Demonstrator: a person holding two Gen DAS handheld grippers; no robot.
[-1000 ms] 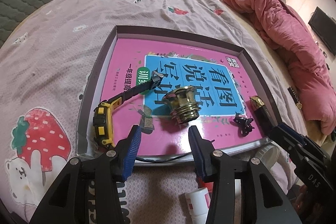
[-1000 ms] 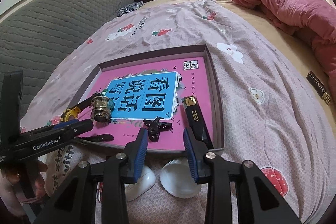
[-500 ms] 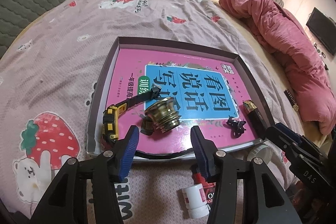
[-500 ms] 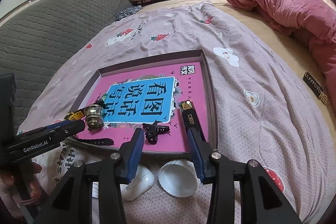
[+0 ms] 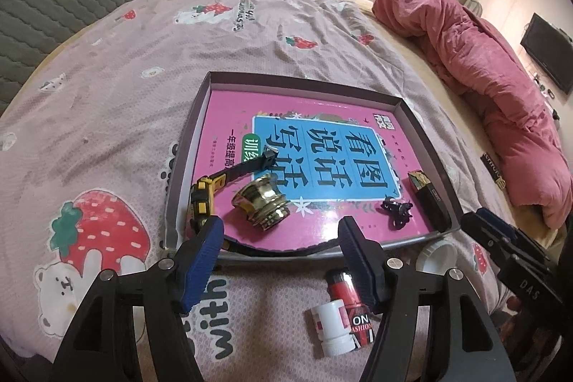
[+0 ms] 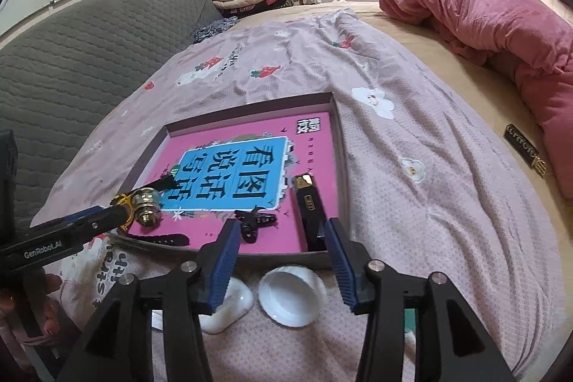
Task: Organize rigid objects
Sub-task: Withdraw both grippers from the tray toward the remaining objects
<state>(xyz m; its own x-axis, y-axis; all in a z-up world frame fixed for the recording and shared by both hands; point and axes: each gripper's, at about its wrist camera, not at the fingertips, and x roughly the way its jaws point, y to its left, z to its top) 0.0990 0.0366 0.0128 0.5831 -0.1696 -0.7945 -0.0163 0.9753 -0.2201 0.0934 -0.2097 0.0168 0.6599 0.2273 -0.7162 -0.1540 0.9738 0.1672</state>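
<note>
Both tools spread wide, holding nothing: left gripper [image 5: 281, 240] hovering before the tray's [image 5: 195, 117] near edge, right gripper [image 6: 281, 251] likewise. On the pink book [image 5: 229, 117] lining the tray: brass knob [image 5: 259, 203] tipped on its side, yellow tape measure [image 5: 200, 203] just beside it, black clip [image 5: 395, 213], dark lighter [image 5: 428, 199] along the right wall. Outside on the bedspread [image 5: 107, 95], near the fingers: red bottle [image 5: 345, 310] lying flat, white cap [image 6: 292, 296], white case [image 6: 229, 305]. Pink quilt [image 5: 483, 59] heaped well apart.

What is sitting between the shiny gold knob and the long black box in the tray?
A small black hair clip lies between the gold knob and the black box, shown in both wrist views.
</note>
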